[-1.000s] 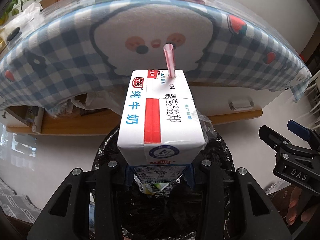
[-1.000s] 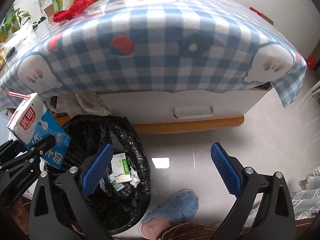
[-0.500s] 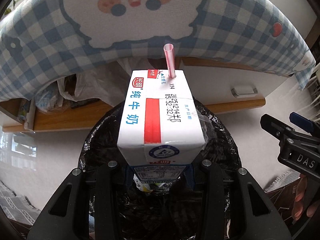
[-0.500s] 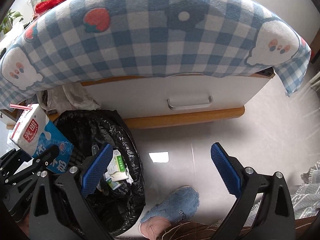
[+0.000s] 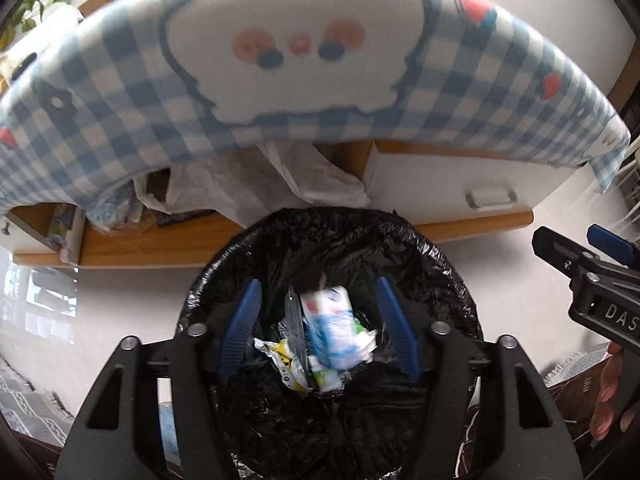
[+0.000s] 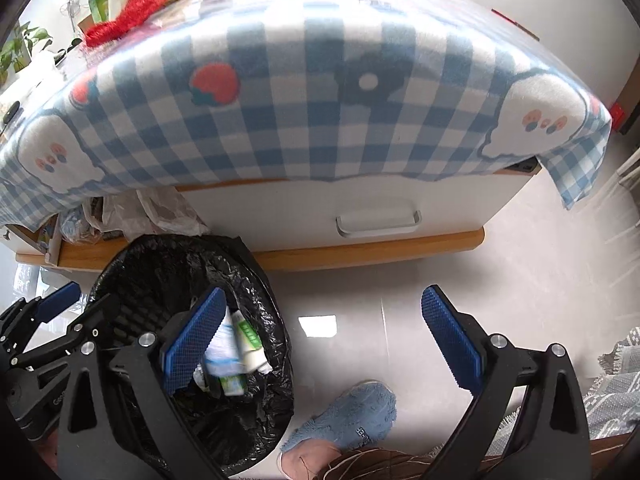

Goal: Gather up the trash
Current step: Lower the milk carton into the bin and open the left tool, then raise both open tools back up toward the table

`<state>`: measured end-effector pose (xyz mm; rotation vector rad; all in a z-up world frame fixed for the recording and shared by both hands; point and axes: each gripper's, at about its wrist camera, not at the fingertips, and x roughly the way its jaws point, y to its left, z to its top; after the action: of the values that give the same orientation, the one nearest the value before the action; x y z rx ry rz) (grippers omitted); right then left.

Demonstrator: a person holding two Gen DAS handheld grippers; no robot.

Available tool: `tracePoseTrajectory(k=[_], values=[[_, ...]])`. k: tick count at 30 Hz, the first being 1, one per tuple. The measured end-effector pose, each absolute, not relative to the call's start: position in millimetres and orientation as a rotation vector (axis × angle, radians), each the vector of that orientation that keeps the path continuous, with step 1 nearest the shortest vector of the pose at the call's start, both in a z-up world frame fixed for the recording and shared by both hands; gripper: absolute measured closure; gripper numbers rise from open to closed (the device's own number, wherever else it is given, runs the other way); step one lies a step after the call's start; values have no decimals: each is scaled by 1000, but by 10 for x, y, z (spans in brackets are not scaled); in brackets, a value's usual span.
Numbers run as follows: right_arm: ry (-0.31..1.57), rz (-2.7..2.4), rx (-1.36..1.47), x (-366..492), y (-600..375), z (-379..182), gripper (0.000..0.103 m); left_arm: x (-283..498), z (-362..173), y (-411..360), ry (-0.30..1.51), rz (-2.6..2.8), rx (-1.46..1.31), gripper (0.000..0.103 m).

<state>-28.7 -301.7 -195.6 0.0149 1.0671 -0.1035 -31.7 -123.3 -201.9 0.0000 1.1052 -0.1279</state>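
Two grippers, left gripper [image 5: 318, 326] fingers just opening, empty above the milk carton [image 5: 330, 330]; right gripper [image 6: 320, 340] fingers spread, empty.

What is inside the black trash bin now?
Inside the black trash bin lies a blurred white and blue milk carton on crumpled wrappers and a green and white packet. Whatever lies deeper is covered by this pile.

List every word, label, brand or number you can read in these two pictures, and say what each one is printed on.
"DAS": on the right gripper, cut off by the picture's edge.
Milk carton in the bin: print blurred, unreadable.
Other packets in the bin: print too small.
Left gripper and slipper: lettering too small.
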Motion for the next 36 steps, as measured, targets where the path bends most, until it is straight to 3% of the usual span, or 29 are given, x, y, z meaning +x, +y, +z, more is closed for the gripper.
tracePoseTrajectory(k=[7, 15, 36], values=[[1015, -70, 9, -298, -2926, -1691, 9, -358, -1664, -1102, 1037, -98, -28, 19], [946, -43, -5, -352, -2812, -1254, 9, -420, -1229, -901, 962, -68, -55, 7], [802, 20, -15, -432, -2523, -183, 9, -457, -264, -619, 894, -55, -73, 6]])
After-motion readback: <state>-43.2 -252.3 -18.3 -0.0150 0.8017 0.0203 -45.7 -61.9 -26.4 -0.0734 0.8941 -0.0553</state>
